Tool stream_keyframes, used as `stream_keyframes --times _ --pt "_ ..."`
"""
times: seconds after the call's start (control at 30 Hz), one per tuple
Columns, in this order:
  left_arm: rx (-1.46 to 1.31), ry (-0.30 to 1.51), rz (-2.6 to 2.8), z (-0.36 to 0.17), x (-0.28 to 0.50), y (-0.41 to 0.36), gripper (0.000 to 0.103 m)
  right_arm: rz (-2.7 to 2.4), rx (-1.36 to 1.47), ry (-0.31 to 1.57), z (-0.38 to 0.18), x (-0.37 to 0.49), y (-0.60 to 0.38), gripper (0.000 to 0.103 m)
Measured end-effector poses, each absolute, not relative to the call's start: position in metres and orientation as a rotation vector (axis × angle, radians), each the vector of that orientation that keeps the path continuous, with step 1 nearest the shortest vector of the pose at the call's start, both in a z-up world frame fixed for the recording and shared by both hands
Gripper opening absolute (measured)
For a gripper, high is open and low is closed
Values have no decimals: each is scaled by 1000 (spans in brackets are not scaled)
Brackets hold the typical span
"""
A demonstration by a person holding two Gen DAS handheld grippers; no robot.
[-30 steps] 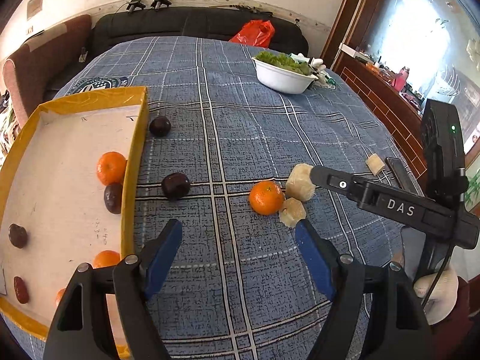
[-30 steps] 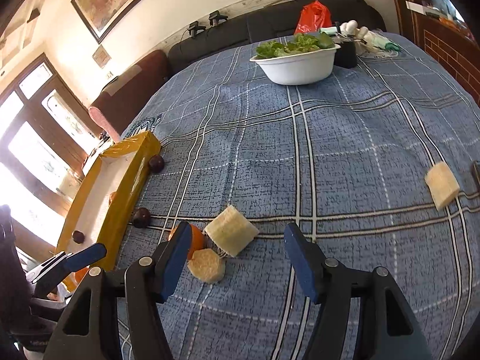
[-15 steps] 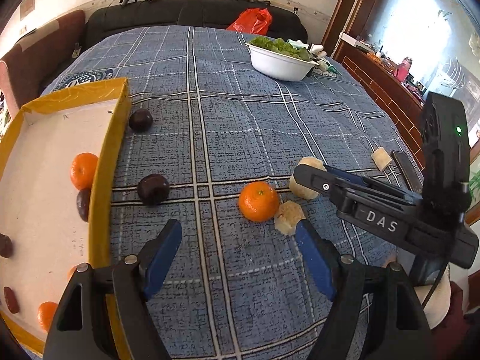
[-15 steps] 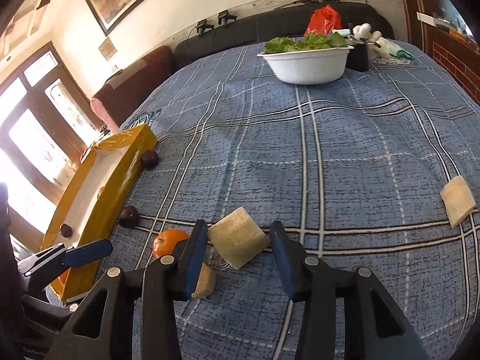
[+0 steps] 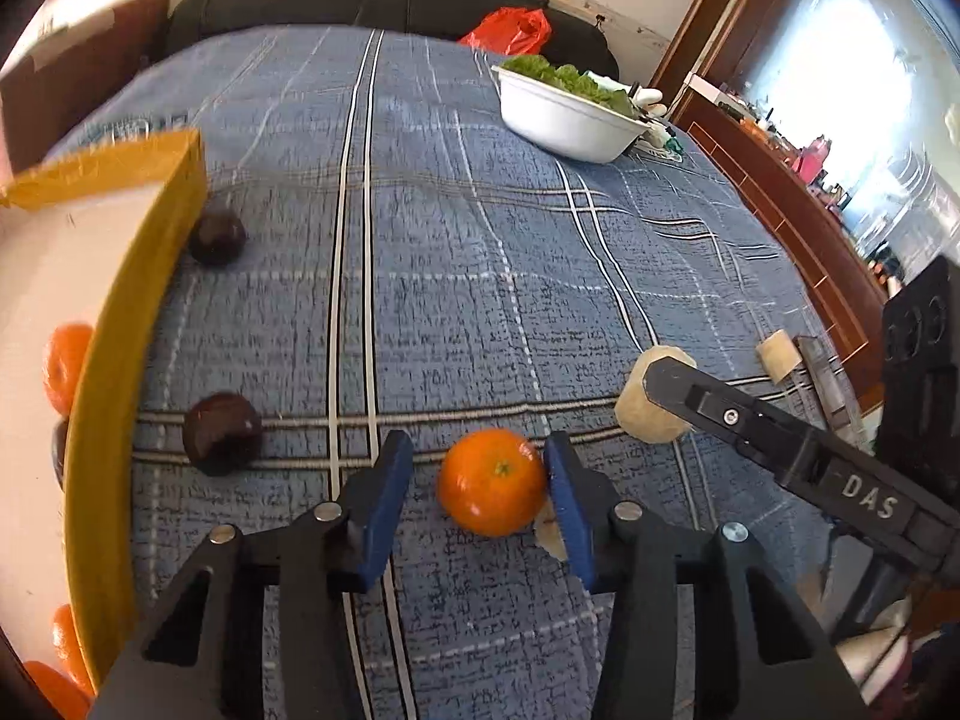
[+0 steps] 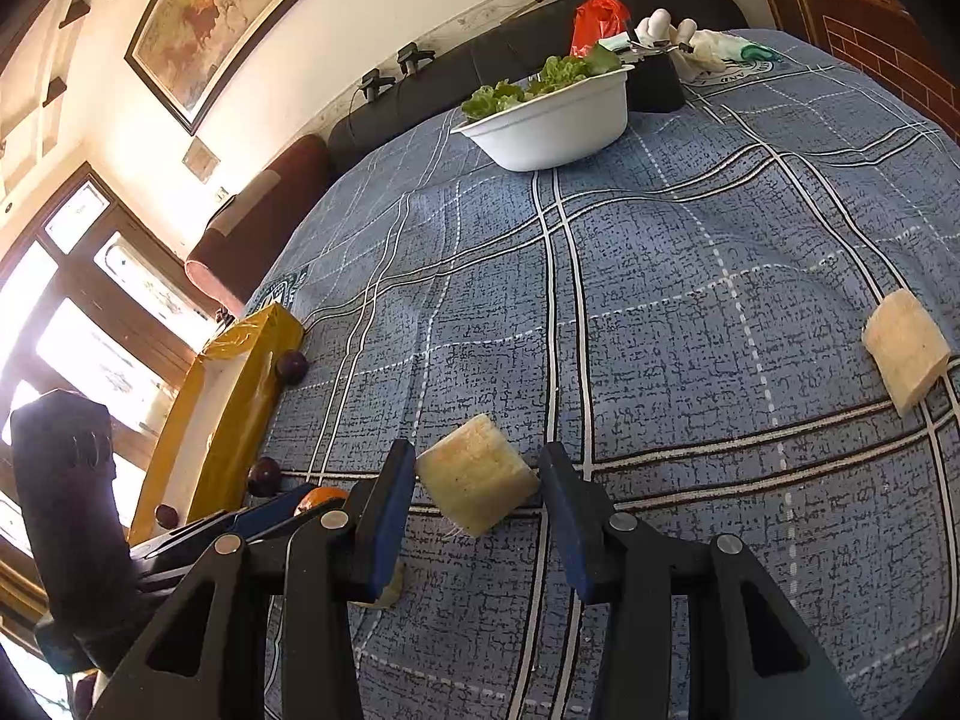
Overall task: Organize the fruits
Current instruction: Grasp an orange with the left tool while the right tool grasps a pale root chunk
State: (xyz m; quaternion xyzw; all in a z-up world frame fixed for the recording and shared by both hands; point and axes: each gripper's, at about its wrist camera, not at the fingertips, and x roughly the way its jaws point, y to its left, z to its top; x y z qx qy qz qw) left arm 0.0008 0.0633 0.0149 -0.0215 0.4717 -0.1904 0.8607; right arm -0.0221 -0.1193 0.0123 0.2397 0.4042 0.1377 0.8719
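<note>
My left gripper (image 5: 477, 495) is open around an orange tangerine (image 5: 492, 482) on the blue cloth; the right finger touches it, the left finger stands apart. My right gripper (image 6: 477, 495) is open around a pale cut fruit chunk (image 6: 474, 489), a small gap on each side. That chunk also shows in the left wrist view (image 5: 651, 402) behind the right gripper's finger. Two dark plums (image 5: 222, 432) (image 5: 217, 237) lie by the yellow-rimmed tray (image 5: 114, 372), which holds tangerines (image 5: 66, 366) and dark fruit.
A white bowl of lettuce (image 5: 570, 120) stands at the far side. Another pale chunk (image 6: 906, 354) lies at the right, and a smaller piece (image 5: 549, 531) sits behind the left gripper's right finger. A dark sofa and a red bag (image 5: 510, 30) are beyond the table.
Both grippers moved forward and down. The left one came around the tangerine and narrowed. The right one came around the pale chunk.
</note>
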Motion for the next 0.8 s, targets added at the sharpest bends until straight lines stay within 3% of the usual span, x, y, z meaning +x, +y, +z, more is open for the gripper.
stream_keyframes --times 0.17,0.2,0.23,0.8 --pt "38 938 -378 12 -2 52 44 291 501 845 12 -22 -119 47" --pt "38 936 -375 12 -2 52 42 289 498 845 12 -23 -119 47" --pt "33 935 -383 12 -2 53 33 288 495 844 12 -23 -118 47" --pt "-185 857 -286 48 -58 129 34 259 447 826 14 -21 -113 47"
